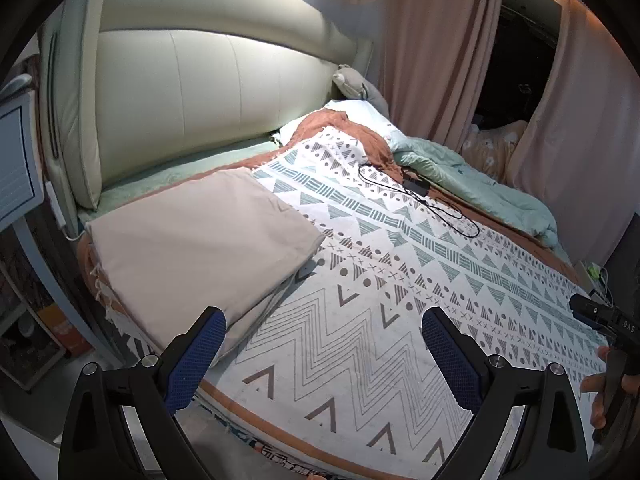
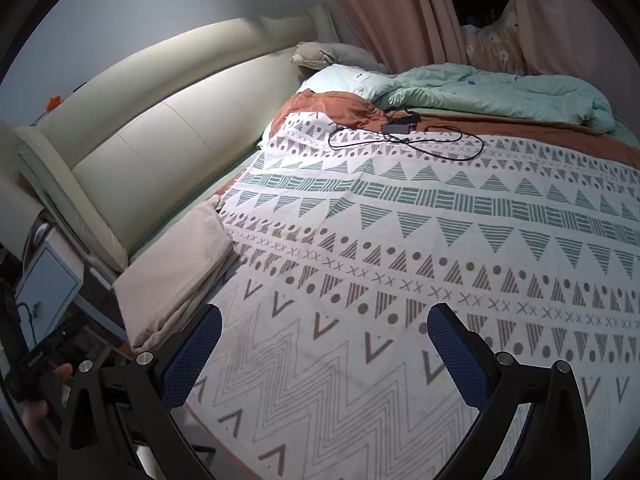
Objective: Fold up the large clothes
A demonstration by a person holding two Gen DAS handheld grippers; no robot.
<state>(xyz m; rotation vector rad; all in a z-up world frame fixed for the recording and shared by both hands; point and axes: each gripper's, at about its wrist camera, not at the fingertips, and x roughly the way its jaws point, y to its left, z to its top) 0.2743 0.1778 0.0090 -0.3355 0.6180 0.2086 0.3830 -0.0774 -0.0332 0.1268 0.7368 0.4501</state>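
A folded beige cloth (image 1: 200, 248) lies in a flat stack on the left side of the bed, near the headboard; in the right wrist view the same beige cloth (image 2: 180, 272) is at the left. My left gripper (image 1: 322, 344) hangs open above the bed's front edge, its left finger just over the stack's near corner, nothing held. My right gripper (image 2: 324, 344) is open too, above the patterned bedspread (image 2: 400, 240), to the right of the stack. The right gripper's body (image 1: 596, 312) and a hand show at the left view's right edge.
A black charger with looped cable (image 2: 400, 136) lies on the patterned bedspread (image 1: 400, 280) further back. A crumpled green quilt (image 2: 500, 92), a pillow (image 2: 344, 80) and an orange blanket (image 2: 332, 106) are behind. A padded headboard (image 1: 208, 92) runs left. Curtains (image 1: 436, 40) hang behind; a bedside cabinet (image 2: 44, 280) stands left.
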